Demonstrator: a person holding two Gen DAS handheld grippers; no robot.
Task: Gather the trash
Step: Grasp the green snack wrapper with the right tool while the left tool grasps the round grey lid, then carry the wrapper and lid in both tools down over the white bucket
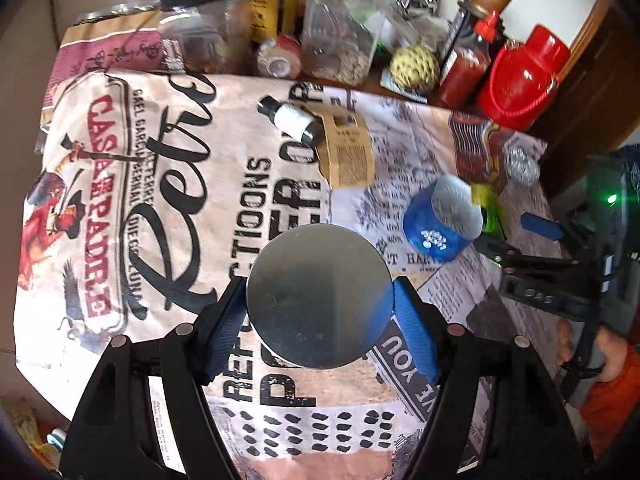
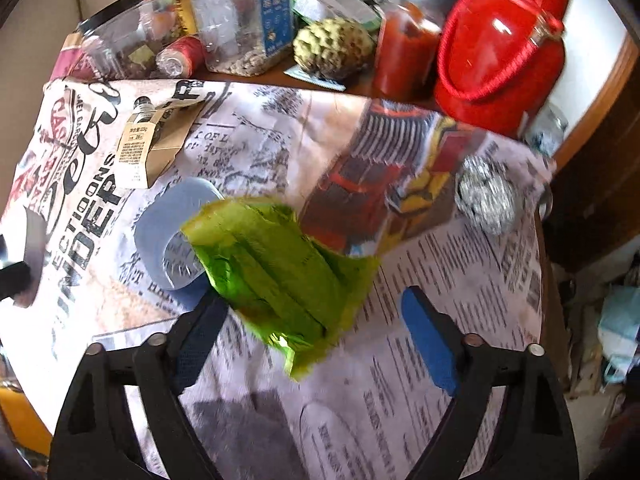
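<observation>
Left gripper (image 1: pixel 320 312) is gripping a metal can (image 1: pixel 318 296); right gripper (image 2: pixel 316 320), jaws open, is straddling the green wrapper (image 2: pixel 280 268); blue tub (image 1: pixel 442 222), foil ball (image 2: pixel 486 192) and paper pouch (image 1: pixel 348 148) are waiting.

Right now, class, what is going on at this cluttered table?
A person with a gripper in each hand is collecting trash from a table covered by a printed cloth. The left gripper is shut on a round metal lid. The right gripper is open around a crumpled green wrapper, its right pad clear of it. A blue tub, a brown paper packet and a foil ball lie on the cloth.
</observation>
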